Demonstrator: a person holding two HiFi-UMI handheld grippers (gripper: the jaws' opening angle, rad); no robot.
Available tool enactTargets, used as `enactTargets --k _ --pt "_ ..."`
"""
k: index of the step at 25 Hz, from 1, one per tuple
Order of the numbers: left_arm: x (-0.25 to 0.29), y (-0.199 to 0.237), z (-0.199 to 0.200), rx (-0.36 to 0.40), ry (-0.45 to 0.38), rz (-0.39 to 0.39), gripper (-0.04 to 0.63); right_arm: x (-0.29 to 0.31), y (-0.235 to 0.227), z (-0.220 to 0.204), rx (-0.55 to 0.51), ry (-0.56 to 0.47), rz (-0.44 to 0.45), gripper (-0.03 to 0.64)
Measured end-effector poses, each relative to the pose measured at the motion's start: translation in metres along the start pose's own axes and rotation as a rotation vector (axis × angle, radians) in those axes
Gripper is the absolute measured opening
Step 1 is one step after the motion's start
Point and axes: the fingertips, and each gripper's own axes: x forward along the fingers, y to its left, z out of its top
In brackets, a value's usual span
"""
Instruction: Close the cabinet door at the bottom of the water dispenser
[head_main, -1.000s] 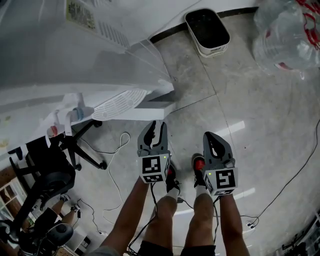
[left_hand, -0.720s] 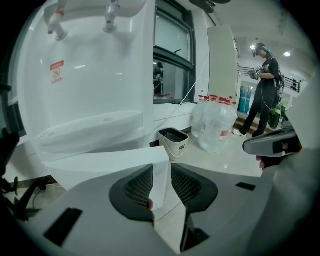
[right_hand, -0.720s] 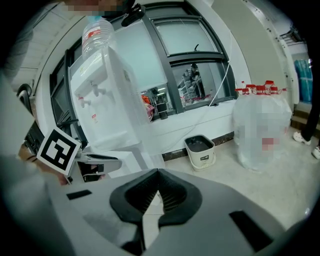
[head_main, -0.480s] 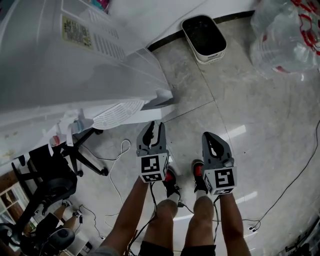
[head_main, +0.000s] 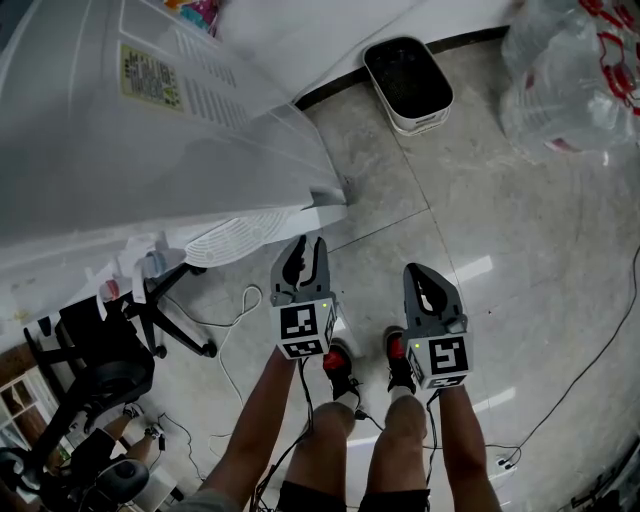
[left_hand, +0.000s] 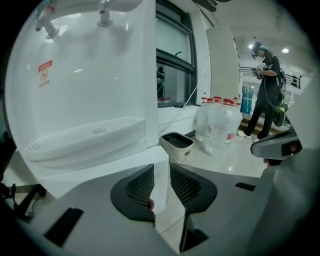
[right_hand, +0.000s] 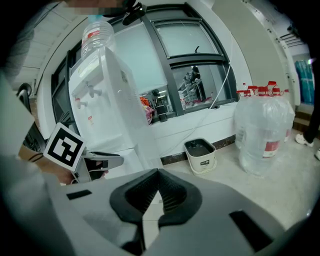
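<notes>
The water dispenser (head_main: 150, 130) fills the left of my head view, a tall white body standing on the floor, with a bottle (right_hand: 98, 33) upside down on top. At its foot, just in front of my left gripper (head_main: 311, 248), is the cabinet door (left_hand: 160, 175). It looks close to the body but, as I judge it, not yet home. In the left gripper view my jaws stand a little apart and the door's free edge shows in the gap between them. The left pad seems to be against it, and floor shows past the right one. My right gripper (head_main: 421, 272) hangs beside the left, pads together on nothing, clear of the dispenser.

The push that remains is short, and that is where it could go wrong. If I press at an angle, the edge can slide out of the gap and the door can swing back open. If I press too hard, the dispenser may rock under that bottle. If I ride too high, I may knock the drip tray (head_main: 235, 230) just above the door. My jaw could also get caught between door and frame.
</notes>
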Motion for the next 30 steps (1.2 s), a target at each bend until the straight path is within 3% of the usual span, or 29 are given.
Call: enactTargets --k 19,30 --pt "0.022 0.022 0.012 -0.024 -0.027 0.040 0.118 0.018 -0.013 0.014 -0.018 -0.051 -0.013 0.017" --pt "0.002 0.015 0.021 -0.021 -0.043 0.024 0.118 0.005 -0.002 0.023 -0.028 -0.049 -0.004 0.017"
